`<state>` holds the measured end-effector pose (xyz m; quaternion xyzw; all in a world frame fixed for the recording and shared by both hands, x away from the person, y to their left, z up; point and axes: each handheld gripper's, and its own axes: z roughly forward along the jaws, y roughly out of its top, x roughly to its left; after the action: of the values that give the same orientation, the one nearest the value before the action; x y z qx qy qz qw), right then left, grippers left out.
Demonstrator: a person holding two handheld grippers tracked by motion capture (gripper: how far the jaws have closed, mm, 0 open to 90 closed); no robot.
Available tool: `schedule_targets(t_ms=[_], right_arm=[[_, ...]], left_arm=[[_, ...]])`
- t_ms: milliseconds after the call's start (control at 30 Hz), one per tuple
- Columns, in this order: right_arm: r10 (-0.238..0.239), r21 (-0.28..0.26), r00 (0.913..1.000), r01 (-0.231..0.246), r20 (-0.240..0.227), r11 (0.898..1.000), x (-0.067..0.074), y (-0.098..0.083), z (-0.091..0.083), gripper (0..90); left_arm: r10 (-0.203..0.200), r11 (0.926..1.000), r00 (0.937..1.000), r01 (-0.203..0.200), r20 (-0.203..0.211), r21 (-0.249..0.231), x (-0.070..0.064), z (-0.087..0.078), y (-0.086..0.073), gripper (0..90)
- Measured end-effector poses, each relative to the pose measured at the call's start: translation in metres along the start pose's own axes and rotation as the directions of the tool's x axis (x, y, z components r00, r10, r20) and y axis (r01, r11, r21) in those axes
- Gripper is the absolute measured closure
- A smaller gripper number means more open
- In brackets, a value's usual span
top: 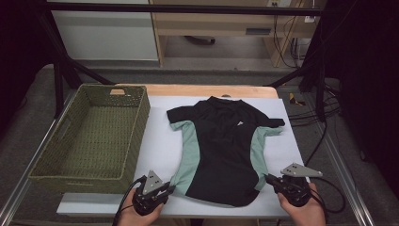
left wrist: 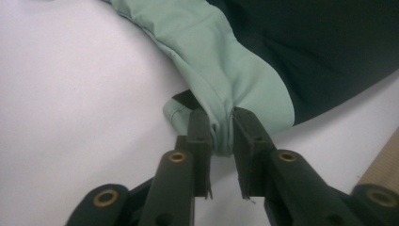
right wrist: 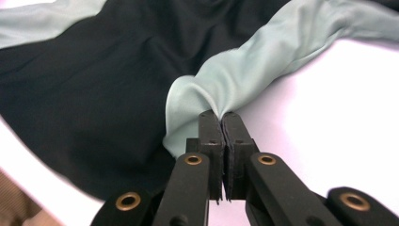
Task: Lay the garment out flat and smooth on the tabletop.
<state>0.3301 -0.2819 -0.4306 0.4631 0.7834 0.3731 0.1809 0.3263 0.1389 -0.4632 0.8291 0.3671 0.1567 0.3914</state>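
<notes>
High view shows a black shirt with pale green side panels lying flat, collar away from the person, on a white sheet that covers the wooden worktop. A woven green basket stands just beside the shirt on the left, resting partly on the sheet. The left gripper sits at the shirt's near left hem corner, and the right gripper sits at the near right hem corner, each held by a hand coming in from the bottom edge. Left gripper view shows that gripper's two black fingers on either side of a bunched fold of the green panel; the cloth fills the narrow gap between them and they pinch it, with a small curl of hem lying on the sheet just to the left. Right gripper view shows the other pair of fingers pressed almost together, nipping a thin pleat of the green panel, which puckers where it enters them. The black body of the shirt spreads out to the left of that grip.
</notes>
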Motion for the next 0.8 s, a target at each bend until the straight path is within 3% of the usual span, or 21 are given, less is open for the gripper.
schedule_targets(t_ms=[100,300,433,633,800], right_arm=[[-0.021,-0.013,0.9995,0.021,-0.022,1.000,0.001,-0.006,0.005,77.2],[0.028,-0.036,0.9993,-0.027,0.027,0.999,-0.010,-0.019,-0.001,74.4],[0.057,0.026,0.9981,-0.058,0.024,0.998,-0.015,-0.019,0.008,73.8],[0.028,0.062,0.9996,-0.027,-0.004,0.998,-0.007,-0.001,0.036,67.1],[0.004,0.133,0.9992,-0.009,0.040,0.991,-0.002,0.003,0.053,64.8]], left_arm=[[0.012,0.9999,0.9997,-0.012,-0.020,-0.008,-0.002,0.000,0.001,68.6],[-0.001,0.9997,0.9996,0.001,-0.028,-0.023,-0.002,-0.007,-0.008,63.4],[-0.004,0.9994,0.9995,0.003,-0.031,-0.036,-0.002,-0.006,-0.007,62.5],[-0.007,0.9995,0.9996,0.006,-0.029,-0.032,-0.004,-0.003,-0.009,60.9],[-0.007,0.9995,0.9996,0.006,-0.026,-0.030,-0.005,-0.002,-0.009,60.3]])
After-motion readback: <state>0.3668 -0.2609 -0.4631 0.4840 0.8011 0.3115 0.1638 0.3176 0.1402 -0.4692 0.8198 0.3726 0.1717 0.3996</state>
